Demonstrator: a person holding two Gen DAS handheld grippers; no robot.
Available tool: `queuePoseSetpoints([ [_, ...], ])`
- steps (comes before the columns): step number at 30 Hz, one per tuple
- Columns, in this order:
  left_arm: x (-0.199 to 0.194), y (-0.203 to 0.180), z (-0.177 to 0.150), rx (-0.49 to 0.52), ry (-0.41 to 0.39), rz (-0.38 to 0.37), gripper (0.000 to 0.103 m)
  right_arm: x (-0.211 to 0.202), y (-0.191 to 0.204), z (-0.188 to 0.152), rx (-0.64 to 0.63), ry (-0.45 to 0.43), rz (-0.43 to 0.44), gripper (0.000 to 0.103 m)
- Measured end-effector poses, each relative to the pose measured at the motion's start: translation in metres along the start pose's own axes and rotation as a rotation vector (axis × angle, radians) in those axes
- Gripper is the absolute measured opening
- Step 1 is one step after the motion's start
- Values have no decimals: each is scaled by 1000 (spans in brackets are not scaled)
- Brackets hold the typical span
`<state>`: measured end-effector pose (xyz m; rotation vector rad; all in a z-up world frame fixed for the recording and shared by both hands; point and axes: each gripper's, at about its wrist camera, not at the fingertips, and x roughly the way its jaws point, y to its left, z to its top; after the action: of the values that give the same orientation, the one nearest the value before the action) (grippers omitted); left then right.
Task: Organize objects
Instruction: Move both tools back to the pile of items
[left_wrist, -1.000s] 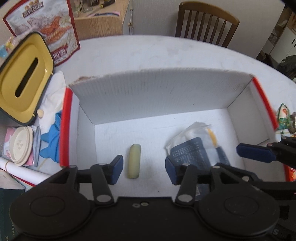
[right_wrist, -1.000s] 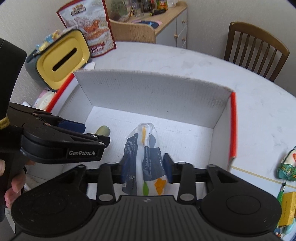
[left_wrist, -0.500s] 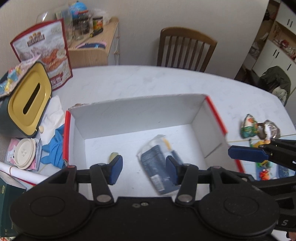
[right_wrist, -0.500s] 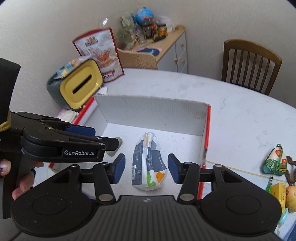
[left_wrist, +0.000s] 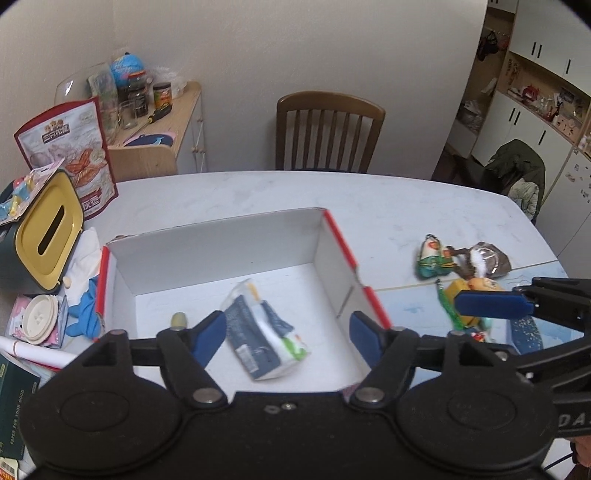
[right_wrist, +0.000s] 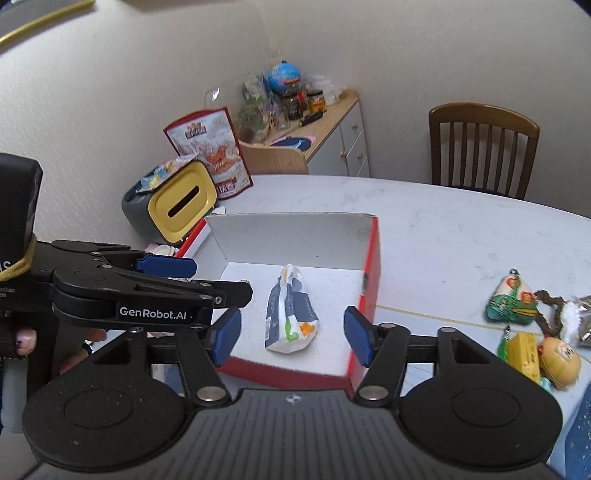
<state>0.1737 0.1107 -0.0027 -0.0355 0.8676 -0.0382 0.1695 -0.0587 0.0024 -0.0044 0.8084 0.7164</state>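
A white box with red edges (left_wrist: 336, 232) (right_wrist: 373, 258) sits on the table. Inside it lie a blue-and-white tissue pack (left_wrist: 264, 334) (right_wrist: 291, 314) and a small pale-yellow cylinder (left_wrist: 178, 319). My left gripper (left_wrist: 288, 336) hovers above the box's near side, its jaws opening with nothing pressed between them. My right gripper (right_wrist: 291, 338) hangs over the box's near red wall, jaws also opening and empty. Small toys lie to the right of the box: a green pouch (left_wrist: 434, 254) (right_wrist: 511, 301) and a yellow figure (right_wrist: 557, 360).
A yellow-lidded tissue holder (left_wrist: 44, 232), a snack bag (left_wrist: 74, 155), a blue glove (left_wrist: 83, 314) and a round lid (left_wrist: 38, 317) crowd the table's left. A wooden chair (left_wrist: 328, 133) stands behind the table. A hand (right_wrist: 22, 338) holds the left gripper.
Both grippers rose and drew back from inside the box. Their jaws widened, and the tissue pack that sat between the right gripper's pads now lies free on the box floor.
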Motion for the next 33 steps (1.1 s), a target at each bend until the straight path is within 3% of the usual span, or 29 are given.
queuePoseSetpoints([
  [12, -17, -56, -12, 25, -56, -18, 91, -60, -46, -37, 16, -63, -14, 78],
  [18, -19, -83, -16, 42, -76, -33, 102, -83, -78, -57, 44, -82, -64, 84],
  [27, -11, -117, -20, 46, -79, -49, 103, -110, -129, -87, 73, -97, -177, 85],
  [33, 2, -138, -24, 41, -74, -107, 103, -114, -149, -102, 81, -72, -203, 85],
])
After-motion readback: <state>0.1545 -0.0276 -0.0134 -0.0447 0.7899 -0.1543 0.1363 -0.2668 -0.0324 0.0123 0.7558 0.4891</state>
